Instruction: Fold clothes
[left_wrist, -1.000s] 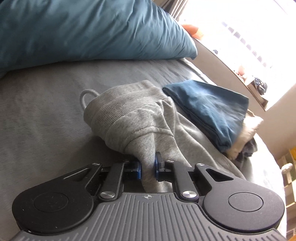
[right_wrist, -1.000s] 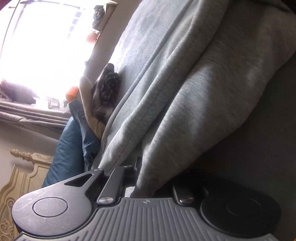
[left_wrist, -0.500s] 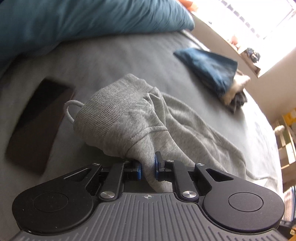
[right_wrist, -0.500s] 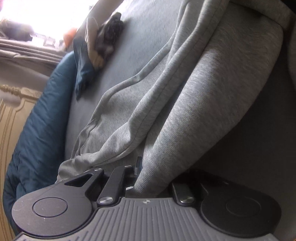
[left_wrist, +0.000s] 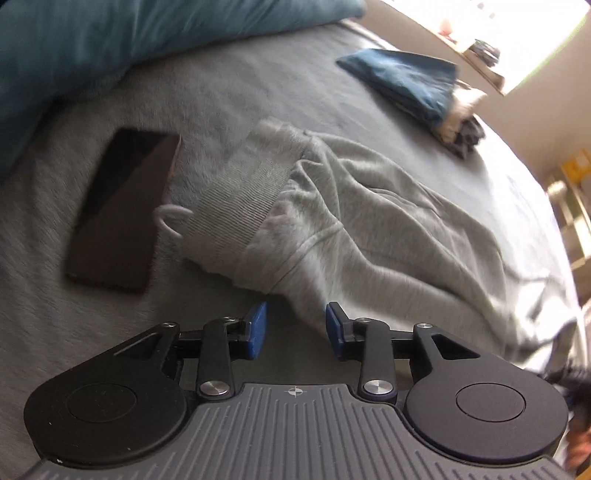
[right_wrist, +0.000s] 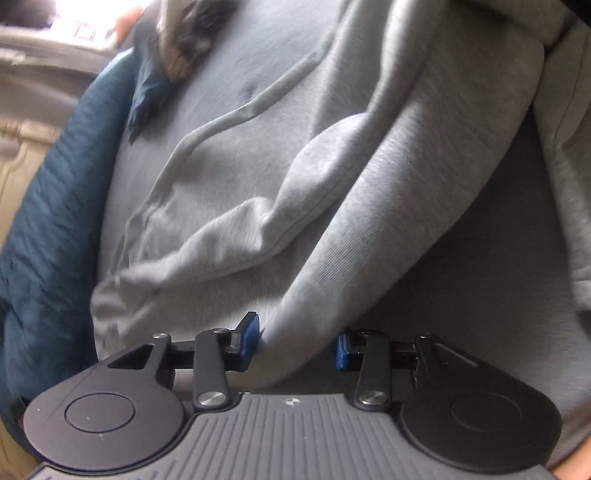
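We've got the grey sweatpants (left_wrist: 354, 221) lying rumpled across the middle of the bed (left_wrist: 240, 92), waistband end toward the pillow edge, legs trailing off toward the foot. They aren't flat or squared yet. The left gripper (left_wrist: 295, 325) has its fingers spread, with a bit of the waist fabric poking between them but not pinched. Same on the right gripper (right_wrist: 297, 343): fingers apart, a fold of the leg sitting loose in the gap.

So the cloth rests on the bed and neither side is clamping. Our guess is this is either just letting go after a lay-down or lining up for a fresh grab; we can't say which.

Tips either way: keep both grippers low so nothing drags, and watch the phone (left_wrist: 122, 214) just beside the waistband and its drawstring loop (left_wrist: 170, 219). Smooth those ridges down the leg before any crease goes in, or it'll come out lumpy. The folded blue item (left_wrist: 402, 83) sits on a small pile well apart near the far edge, so there's room.
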